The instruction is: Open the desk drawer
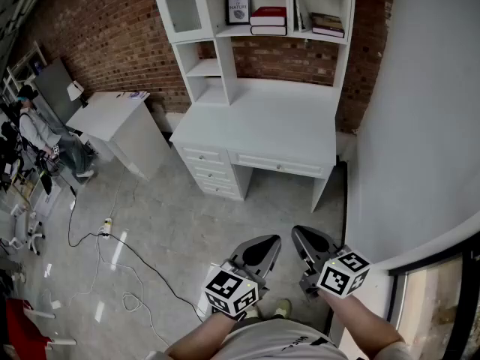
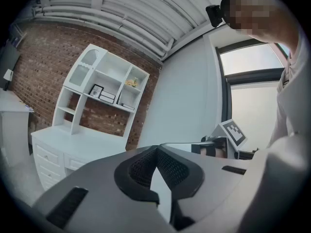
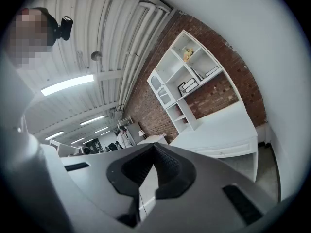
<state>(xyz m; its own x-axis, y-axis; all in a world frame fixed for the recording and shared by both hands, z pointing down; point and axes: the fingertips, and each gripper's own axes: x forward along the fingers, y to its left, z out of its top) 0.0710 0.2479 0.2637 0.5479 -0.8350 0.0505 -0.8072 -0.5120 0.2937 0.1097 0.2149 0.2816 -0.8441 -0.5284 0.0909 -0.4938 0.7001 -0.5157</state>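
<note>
Your left hand-held gripper (image 1: 264, 252) and right hand-held gripper (image 1: 306, 244) both have their jaws together on nothing. The desk drawer (image 1: 279, 165) lies straight ahead and well apart, under the white worktop (image 1: 262, 118). Its long axis runs left to right, and neither hand is clearly nearer. The lettering on the framed print (image 1: 238, 9) above is too small to read.
</note>
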